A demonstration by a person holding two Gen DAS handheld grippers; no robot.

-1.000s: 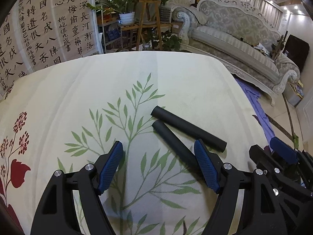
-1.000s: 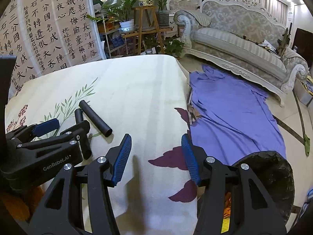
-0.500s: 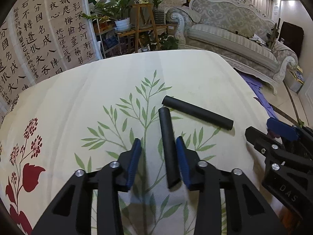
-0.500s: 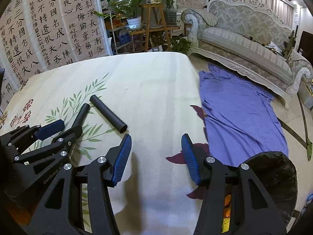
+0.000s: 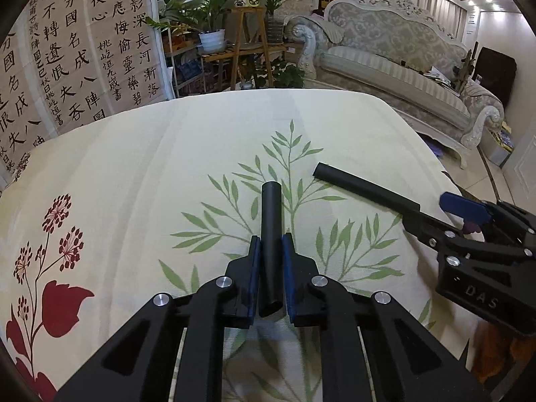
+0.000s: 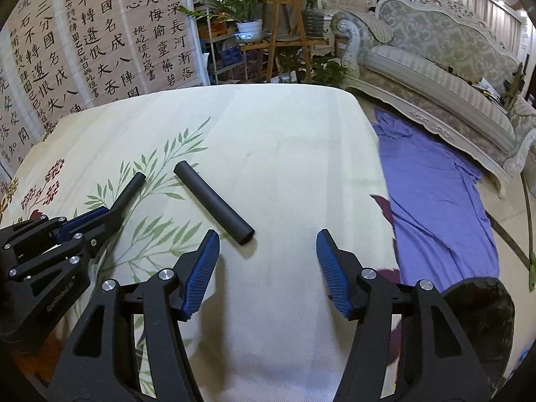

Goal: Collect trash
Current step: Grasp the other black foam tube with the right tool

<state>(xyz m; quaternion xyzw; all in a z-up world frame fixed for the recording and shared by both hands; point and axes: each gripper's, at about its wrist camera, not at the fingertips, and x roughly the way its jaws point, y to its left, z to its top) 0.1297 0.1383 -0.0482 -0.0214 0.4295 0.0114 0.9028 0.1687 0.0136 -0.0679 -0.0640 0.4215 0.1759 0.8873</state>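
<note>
Two black foam tubes lie on a cream tablecloth printed with leaves. My left gripper (image 5: pixel 270 246) is shut on the near tube (image 5: pixel 272 221), gripping its near half; the tube points away from me. It also shows in the right wrist view (image 6: pixel 129 192), held by the left gripper (image 6: pixel 100 217). The second tube (image 6: pixel 212 201) lies loose, just ahead and left of my right gripper (image 6: pixel 268 251), which is open and empty above the cloth. In the left wrist view this tube (image 5: pixel 365 192) runs toward the right gripper (image 5: pixel 435 214).
The tablecloth (image 6: pixel 284 140) ends at a right edge. A purple cloth (image 6: pixel 435 194) lies on the floor beside it. A dark bin (image 6: pixel 479 318) stands at the lower right. A sofa (image 6: pixel 435 60), plant stands and a calligraphy screen lie beyond.
My left gripper moved over the near tube and closed on it. My right gripper shifted left toward the second tube and stayed open.
</note>
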